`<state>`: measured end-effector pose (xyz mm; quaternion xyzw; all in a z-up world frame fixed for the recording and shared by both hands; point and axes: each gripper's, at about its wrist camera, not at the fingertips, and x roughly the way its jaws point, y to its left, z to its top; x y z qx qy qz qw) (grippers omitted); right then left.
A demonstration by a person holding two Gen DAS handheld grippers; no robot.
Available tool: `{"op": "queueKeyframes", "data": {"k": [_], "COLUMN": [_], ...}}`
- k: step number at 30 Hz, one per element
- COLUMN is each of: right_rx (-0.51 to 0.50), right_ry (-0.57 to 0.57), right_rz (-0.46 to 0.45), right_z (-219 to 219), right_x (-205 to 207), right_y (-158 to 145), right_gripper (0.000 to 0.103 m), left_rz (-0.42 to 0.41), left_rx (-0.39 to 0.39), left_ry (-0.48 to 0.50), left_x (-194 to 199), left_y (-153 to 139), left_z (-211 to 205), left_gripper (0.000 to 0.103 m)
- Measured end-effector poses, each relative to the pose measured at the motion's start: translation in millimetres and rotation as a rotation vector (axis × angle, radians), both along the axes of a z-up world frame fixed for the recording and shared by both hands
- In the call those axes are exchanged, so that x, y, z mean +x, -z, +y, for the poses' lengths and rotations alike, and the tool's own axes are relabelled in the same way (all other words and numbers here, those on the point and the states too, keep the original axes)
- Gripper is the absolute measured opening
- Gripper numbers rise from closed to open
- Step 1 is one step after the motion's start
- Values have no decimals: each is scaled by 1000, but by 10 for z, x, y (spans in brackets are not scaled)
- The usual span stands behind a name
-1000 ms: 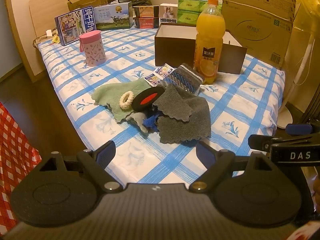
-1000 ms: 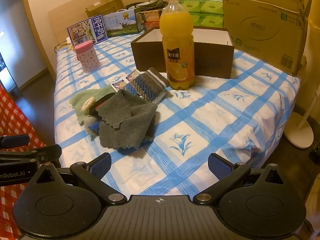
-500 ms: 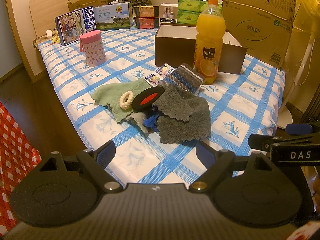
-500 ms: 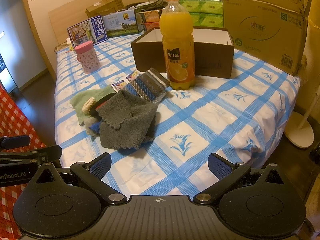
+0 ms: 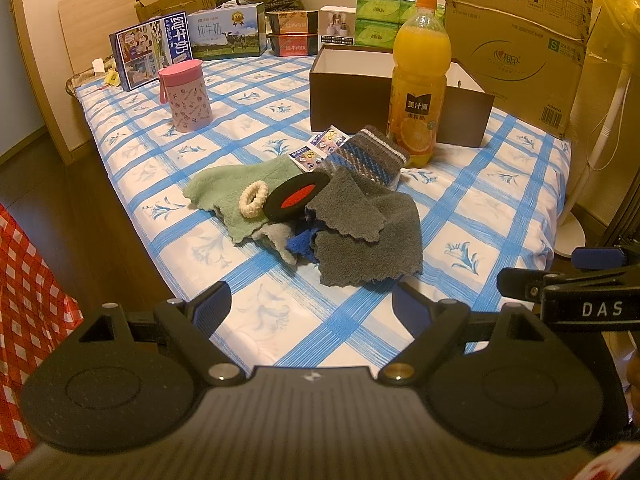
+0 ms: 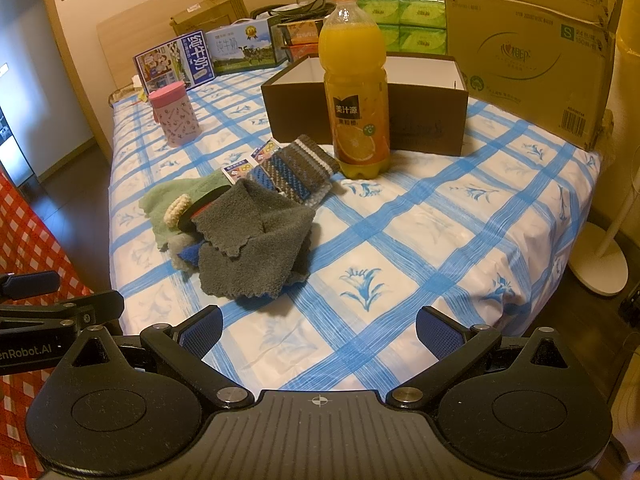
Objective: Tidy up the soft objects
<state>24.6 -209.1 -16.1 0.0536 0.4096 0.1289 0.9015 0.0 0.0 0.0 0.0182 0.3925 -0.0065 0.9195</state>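
You are holding the left gripper (image 5: 310, 304) and right gripper (image 6: 318, 328) wide and empty; the grey cloth (image 5: 368, 232) is lying nearest on the bed (image 5: 480, 216), so pinch its near edge.

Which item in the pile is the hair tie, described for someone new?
On the blue-checked bed, find the cloth pile before the orange juice bottle. On its green cloth lies the hair tie: a small cream, ribbed ring, beside the black-and-red disc.
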Motion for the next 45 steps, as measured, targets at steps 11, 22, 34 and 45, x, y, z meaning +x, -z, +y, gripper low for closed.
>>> {"op": "queueKeyframes", "data": {"k": [11, 22, 34, 45], "right_rx": [1, 1, 2, 2], "right_ry": [0, 0, 0, 1], "right_rz": [0, 2, 2, 3], "right_z": [-4, -4, -7, -3], "right_x": [0, 6, 14, 25], "right_y": [5, 7, 17, -1], "right_gripper": [102, 102, 102, 102], "left_rz": [0, 1, 2, 5], "left_rx": [0, 0, 0, -4], "left_ry": [0, 0, 1, 1], "left_x": [0, 0, 0, 1], "left_y": [0, 0, -1, 1], "left_z": [0, 0, 0, 1], "left_gripper": [86, 86, 86, 86]}}
